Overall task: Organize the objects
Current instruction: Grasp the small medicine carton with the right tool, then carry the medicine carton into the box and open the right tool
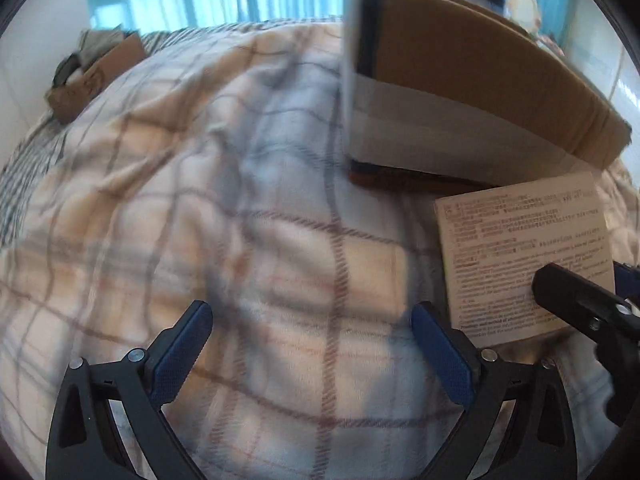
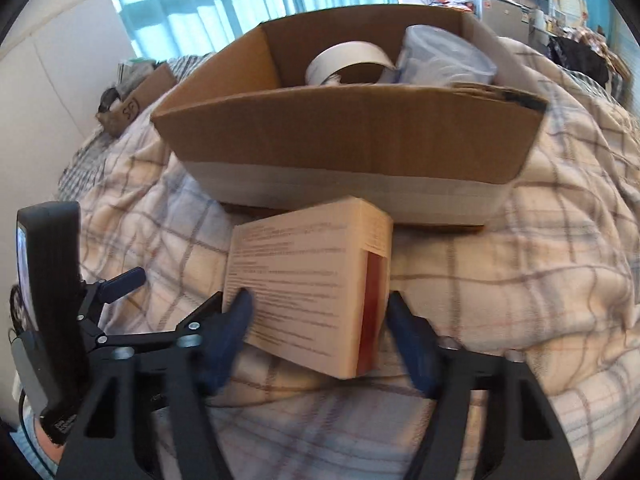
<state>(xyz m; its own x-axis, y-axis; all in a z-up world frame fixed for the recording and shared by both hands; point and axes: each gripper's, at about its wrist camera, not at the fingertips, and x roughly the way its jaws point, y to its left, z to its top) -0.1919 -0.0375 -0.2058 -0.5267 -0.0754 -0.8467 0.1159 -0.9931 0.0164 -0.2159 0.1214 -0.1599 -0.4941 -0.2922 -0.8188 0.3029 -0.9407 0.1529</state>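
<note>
The right gripper (image 2: 316, 320), angled down over a plaid blanket (image 2: 520, 280), brackets a small printed box (image 2: 296, 280); whether its blue pads press is unclear. Just beyond stands an open cardboard carton (image 2: 352, 136). To its left, the left gripper (image 1: 312, 344) hangs spread wide, nothing between its fingers.

Printed carton (image 2: 304, 292) before cardboard box (image 2: 348, 136)

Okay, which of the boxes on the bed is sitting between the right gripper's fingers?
The small beige printed box, lying before the big open cardboard box; the third carton sits far off.
</note>
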